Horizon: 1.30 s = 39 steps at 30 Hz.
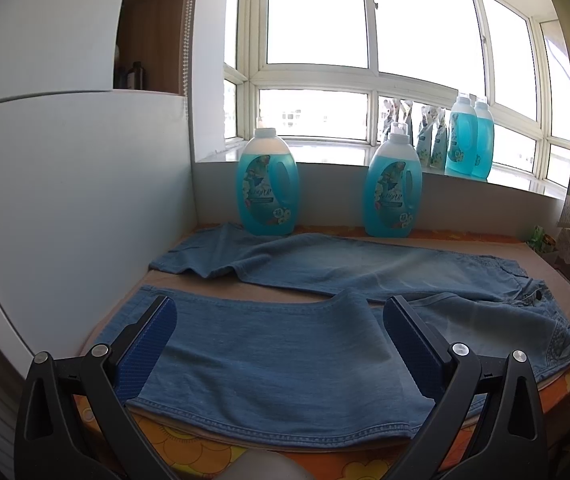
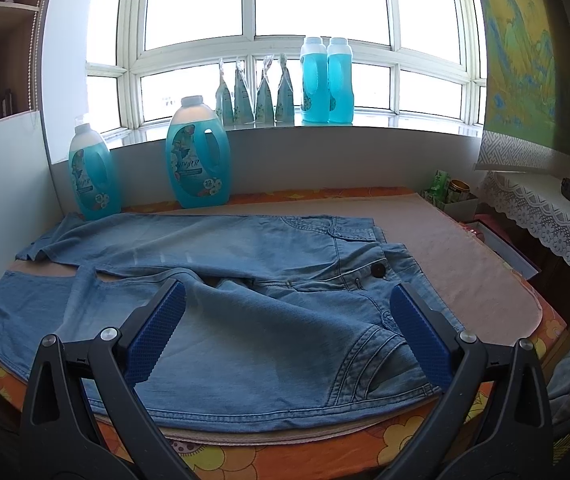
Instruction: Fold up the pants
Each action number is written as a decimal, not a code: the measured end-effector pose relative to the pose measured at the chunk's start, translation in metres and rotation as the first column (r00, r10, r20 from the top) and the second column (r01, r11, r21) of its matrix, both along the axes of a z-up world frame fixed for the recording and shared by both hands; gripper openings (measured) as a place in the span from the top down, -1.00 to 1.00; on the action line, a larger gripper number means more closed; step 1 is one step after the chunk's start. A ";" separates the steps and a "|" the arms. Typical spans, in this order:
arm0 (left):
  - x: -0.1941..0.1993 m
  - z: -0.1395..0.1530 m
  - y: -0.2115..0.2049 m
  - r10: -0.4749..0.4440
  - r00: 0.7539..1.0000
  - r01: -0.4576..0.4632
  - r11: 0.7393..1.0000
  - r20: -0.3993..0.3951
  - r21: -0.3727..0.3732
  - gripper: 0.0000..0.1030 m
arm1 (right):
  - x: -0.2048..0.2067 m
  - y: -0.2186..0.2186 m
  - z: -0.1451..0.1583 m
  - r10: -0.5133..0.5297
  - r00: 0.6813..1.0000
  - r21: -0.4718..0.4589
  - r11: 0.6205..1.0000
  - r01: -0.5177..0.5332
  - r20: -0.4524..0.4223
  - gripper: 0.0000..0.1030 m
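Observation:
Light blue denim pants [image 1: 285, 360] lie spread on a table with an orange flowered cloth [image 1: 189, 456]. One leg runs along the back, the other along the front. My left gripper [image 1: 279, 316] hovers open over the front leg near its hem, nothing between its blue pads [image 1: 149, 344]. The right wrist view shows the waist end of the pants [image 2: 285, 320], with a dark button [image 2: 378, 270] and a curved-stitched pocket. My right gripper [image 2: 287, 304] stands open above the hip area, holding nothing.
Two blue detergent bottles [image 1: 267, 184] [image 1: 395, 188] stand at the table's back edge by the far leg. More bottles [image 2: 327, 80] and pouches [image 2: 255, 96] sit on the windowsill. A white panel [image 1: 65, 200] bounds the left side. A lace-covered shelf [image 2: 545, 220] stands at the right.

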<state>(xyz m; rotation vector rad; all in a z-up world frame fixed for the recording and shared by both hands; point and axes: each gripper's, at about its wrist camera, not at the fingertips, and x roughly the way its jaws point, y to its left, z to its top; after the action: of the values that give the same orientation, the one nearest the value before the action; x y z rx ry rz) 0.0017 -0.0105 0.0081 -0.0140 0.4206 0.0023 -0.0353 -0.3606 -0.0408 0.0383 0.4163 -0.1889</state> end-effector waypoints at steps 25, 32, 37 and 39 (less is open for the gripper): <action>0.001 -0.004 -0.001 0.000 1.000 0.000 1.000 -0.004 0.000 -0.99 | -0.001 0.007 -0.004 0.003 1.000 0.006 1.000 -0.003 -0.004 -1.00; 0.010 -0.014 0.011 0.010 1.000 -0.011 1.000 -0.023 -0.019 -0.99 | 0.008 0.015 -0.012 0.019 1.000 0.008 1.000 -0.019 -0.015 -1.00; 0.019 -0.017 0.021 0.015 1.000 -0.015 1.000 -0.024 -0.010 -0.99 | 0.021 0.018 -0.010 0.044 0.998 0.001 0.999 -0.044 -0.033 -1.00; 0.022 -0.019 0.027 0.020 1.000 -0.020 1.000 -0.016 0.002 -0.99 | 0.028 0.018 -0.006 0.071 0.997 0.007 0.997 -0.071 -0.041 -1.00</action>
<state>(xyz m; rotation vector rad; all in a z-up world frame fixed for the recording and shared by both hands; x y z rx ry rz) 0.0238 0.0163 -0.0106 -0.0160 0.4364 0.0230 -0.0068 -0.3430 -0.0465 0.0251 0.4587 -0.1186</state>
